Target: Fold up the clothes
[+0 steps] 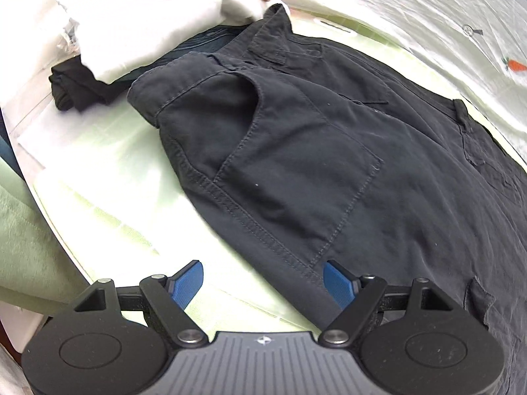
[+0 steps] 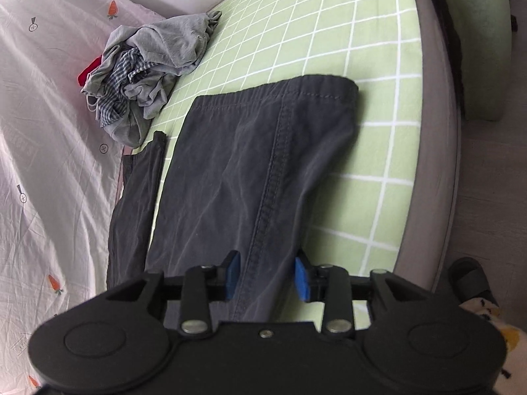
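The dark trousers are spread flat on the green checked bed, with the waist beside a stack of folded clothes. The left hand-held gripper is held wide open over the side seam, with nothing between its blue pads. The right hand-held gripper is open too, with a trouser leg lying between its pads. A crumpled grey pile is seen near the hem.

No readable text; only carrot prints on the white quilt, faint stamps illegible
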Demonstrator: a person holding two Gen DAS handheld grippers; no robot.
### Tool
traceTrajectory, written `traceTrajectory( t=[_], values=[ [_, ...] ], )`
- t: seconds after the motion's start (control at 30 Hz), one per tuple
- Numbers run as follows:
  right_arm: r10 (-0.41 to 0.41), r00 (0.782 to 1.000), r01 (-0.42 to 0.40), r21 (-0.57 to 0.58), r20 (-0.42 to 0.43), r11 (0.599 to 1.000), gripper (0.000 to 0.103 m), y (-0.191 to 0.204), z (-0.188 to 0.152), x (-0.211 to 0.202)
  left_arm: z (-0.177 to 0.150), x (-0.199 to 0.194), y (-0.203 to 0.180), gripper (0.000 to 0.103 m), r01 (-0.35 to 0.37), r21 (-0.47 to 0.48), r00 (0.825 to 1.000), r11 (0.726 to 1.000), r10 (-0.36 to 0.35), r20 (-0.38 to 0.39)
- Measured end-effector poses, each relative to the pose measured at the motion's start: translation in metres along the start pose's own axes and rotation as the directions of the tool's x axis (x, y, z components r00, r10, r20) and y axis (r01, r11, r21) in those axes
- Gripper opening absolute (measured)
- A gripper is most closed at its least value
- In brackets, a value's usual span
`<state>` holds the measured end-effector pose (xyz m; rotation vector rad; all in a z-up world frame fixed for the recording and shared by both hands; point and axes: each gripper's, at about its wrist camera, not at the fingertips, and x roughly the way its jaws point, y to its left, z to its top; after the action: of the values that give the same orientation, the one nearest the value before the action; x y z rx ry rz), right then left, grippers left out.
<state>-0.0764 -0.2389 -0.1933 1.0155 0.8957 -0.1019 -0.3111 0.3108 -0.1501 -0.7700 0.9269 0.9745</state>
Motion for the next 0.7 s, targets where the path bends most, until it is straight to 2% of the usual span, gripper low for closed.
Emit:
traceTrajectory(
  t=[0.13, 0.2, 0.27, 0.33, 0.43, 0.5, 0.7],
  values=[
    [0.085, 0.996, -0.081, 0.104, -0.036, 0.991, 0.046, -0.003, -0.015, 0.006, 0.014, 0.002, 0.023, 0.081, 0.060, -0.122, 0.998, 0.991, -0.057, 0.031],
    [0.117, 0.993, -0.112, 0.144, -0.031, 0.983, 0.049, -0.003, -0.026, 0.008, 0.022, 0.004, 0.033, 0.084, 0.075, -0.174, 0.997, 0.982, -0.068, 0.044],
    [0.137, 0.990, -0.133, 0.164, -0.018, 0.978, 0.056, 0.000, -0.030, 0.010, 0.030, 0.007, 0.040, 0.085, 0.079, -0.208, 0.996, 0.975, -0.069, 0.055],
    [0.156, 0.988, -0.154, 0.179, 0.000, 0.972, 0.077, 0.005, -0.033, 0.011, 0.038, 0.012, 0.045, 0.085, 0.075, -0.220, 0.996, 0.973, -0.062, 0.063],
    [0.160, 0.987, -0.161, 0.178, 0.018, 0.971, 0.095, 0.015, -0.031, 0.016, 0.050, 0.022, 0.053, 0.086, 0.074, -0.237, 0.996, 0.969, -0.060, 0.067],
    [0.144, 0.989, -0.149, 0.161, 0.039, 0.976, 0.101, 0.022, -0.030, 0.019, 0.058, 0.029, 0.059, 0.086, 0.099, -0.265, 0.994, 0.959, -0.085, 0.064],
    [0.102, 0.989, -0.117, 0.144, 0.105, 0.983, 0.103, 0.039, -0.025, 0.027, 0.078, 0.042, 0.071, 0.086, 0.141, -0.328, 0.989, 0.934, -0.119, 0.086]
  ],
)
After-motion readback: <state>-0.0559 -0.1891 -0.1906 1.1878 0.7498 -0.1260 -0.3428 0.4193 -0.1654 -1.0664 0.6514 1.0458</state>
